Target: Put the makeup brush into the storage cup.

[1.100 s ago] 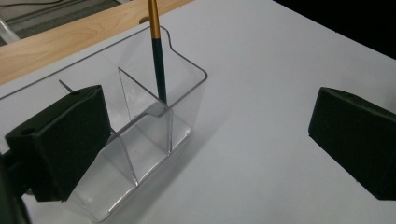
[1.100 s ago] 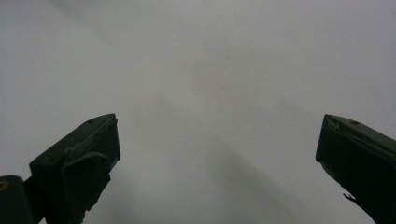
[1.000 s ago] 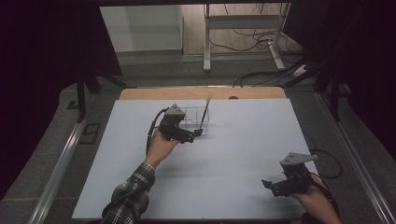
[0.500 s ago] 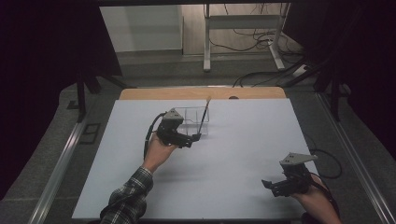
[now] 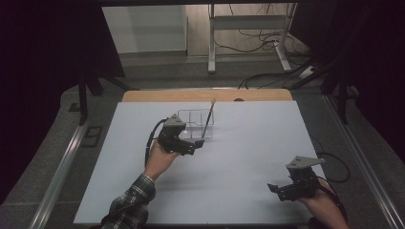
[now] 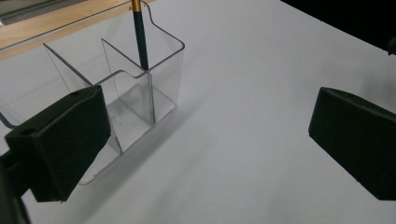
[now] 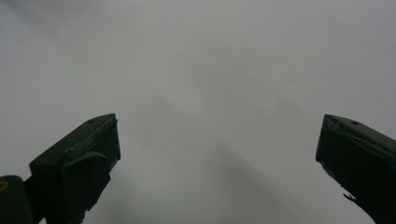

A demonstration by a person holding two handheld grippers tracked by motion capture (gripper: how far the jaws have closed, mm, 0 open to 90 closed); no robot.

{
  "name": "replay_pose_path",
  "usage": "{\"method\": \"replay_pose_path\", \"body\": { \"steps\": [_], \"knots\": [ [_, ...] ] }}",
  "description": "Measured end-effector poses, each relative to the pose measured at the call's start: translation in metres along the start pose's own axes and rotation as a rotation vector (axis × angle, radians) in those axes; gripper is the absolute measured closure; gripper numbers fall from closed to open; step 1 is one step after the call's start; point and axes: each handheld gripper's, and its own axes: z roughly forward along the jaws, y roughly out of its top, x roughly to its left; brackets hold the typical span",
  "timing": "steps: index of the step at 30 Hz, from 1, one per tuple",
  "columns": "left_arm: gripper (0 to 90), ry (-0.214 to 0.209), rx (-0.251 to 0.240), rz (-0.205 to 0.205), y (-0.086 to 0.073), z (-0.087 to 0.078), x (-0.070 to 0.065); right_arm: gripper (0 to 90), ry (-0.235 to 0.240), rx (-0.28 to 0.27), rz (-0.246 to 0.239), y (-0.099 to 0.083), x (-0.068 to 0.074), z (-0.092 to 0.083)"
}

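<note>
Probably light but brittle clear organizer (image 6: 140, 88), best taken at rim; left hand-held gripper (image 6: 205, 135) spread, empty

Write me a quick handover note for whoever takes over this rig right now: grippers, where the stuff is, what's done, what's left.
Left gripper: open, holding nothing, right beside the clear organizer, near its front corner.
Right gripper: open, holding nothing, over the bare white table at the near right.
Things: the organizer stands at the far middle of the table. One paintbrush leans upright in a back compartment; the other compartments look empty.
Done: the brush is in the organizer.
Left: probably just pull the left gripper clear; nothing else lies on the table to load.
</note>
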Motion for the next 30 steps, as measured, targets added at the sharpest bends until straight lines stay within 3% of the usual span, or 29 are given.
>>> {"method": "replay_pose_path", "body": {
  "steps": [19, 30],
  "knots": [
    [0.0, 0.005, -0.003, -0.013, -0.012, -0.011, -0.011, 0.0, 0.001, 0.0, -0.004, 0.0, 0.001, 0.0],
    [0.0, 0.033, 0.013, 0.02, -0.017, -0.019, -0.022, 0.0, 0.002, -0.001, -0.004, 0.0, 0.001, -0.001]
  ]
}}
